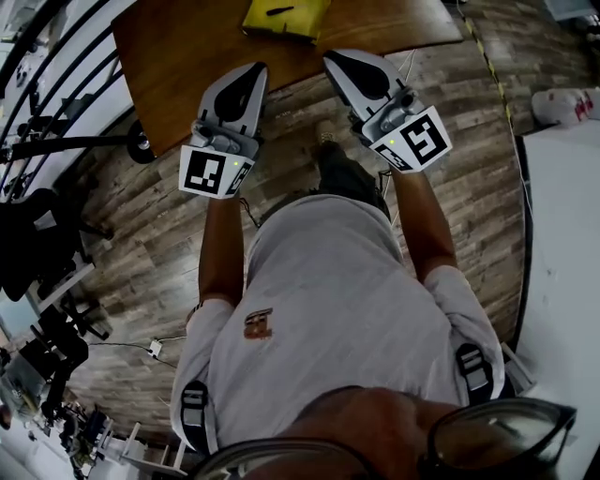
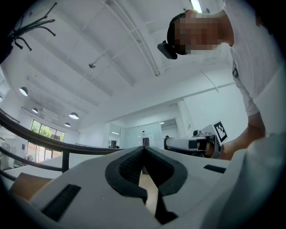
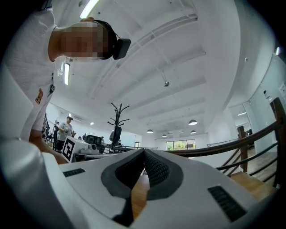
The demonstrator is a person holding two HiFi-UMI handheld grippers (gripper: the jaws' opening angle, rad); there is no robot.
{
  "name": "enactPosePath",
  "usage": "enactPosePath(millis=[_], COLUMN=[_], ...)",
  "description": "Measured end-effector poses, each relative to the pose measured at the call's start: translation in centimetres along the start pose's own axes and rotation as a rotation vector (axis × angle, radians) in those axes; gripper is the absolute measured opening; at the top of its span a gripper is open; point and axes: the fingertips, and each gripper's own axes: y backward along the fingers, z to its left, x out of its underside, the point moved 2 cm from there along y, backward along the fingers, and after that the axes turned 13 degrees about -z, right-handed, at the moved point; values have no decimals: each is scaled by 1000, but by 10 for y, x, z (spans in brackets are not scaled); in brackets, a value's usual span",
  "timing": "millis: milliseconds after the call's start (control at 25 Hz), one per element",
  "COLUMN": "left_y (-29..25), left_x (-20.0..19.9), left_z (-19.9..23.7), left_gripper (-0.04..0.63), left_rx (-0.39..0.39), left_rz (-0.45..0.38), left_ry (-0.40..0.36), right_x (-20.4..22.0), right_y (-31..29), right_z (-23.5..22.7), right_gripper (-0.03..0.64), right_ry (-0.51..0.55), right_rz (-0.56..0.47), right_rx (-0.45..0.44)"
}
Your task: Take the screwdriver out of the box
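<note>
A yellow box (image 1: 277, 17) lies at the far edge of the brown wooden table (image 1: 187, 56), partly cut off by the top of the head view. A slim dark thing (image 1: 279, 10) lies on it, too small to tell whether it is the screwdriver. No lettering can be made out on the box. Both grippers hang over the near edge of the table, well short of the box and pointing toward it. The left gripper (image 1: 255, 71) has its ribbed black pads pressed together at the tips with nothing between them, as its own view shows (image 2: 144, 148). The right gripper (image 1: 332, 60) is likewise closed tip to tip and empty (image 3: 144, 152). Each carries a white cube printed with black square marker patterns, the only print that shows clearly. The two grippers stand side by side, near each other but apart. The person's grey shirt (image 1: 328, 300) bears a small dark-red emblem (image 1: 257, 324) on the chest, too blurred to read. Below is a wood-plank floor (image 1: 141, 244), with a white surface (image 1: 562, 244) at the right edge. In the right gripper view a black coat stand (image 3: 117, 117) rises against the white ceiling, and a person (image 3: 65, 129) stands far off beside it.
</note>
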Motion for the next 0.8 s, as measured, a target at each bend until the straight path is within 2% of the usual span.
enactPosePath(millis=[280,480,800], left_y=[-68,-102,-173], left_x=[43,66,99], left_z=[51,107,145], left_gripper=[18,18,18], left_rx=[-46,-91,-163], left_rz=[23,18,29], left_ry=[-14,-23,-53], right_x=[30,62,78], right_y=[-35,-79,-115], right_z=[-90,-144,-222], right_gripper=[32,32,32], right_ry=[0,-13,27], right_rz=[33,62,59], right_rx=[-44,-83,-192])
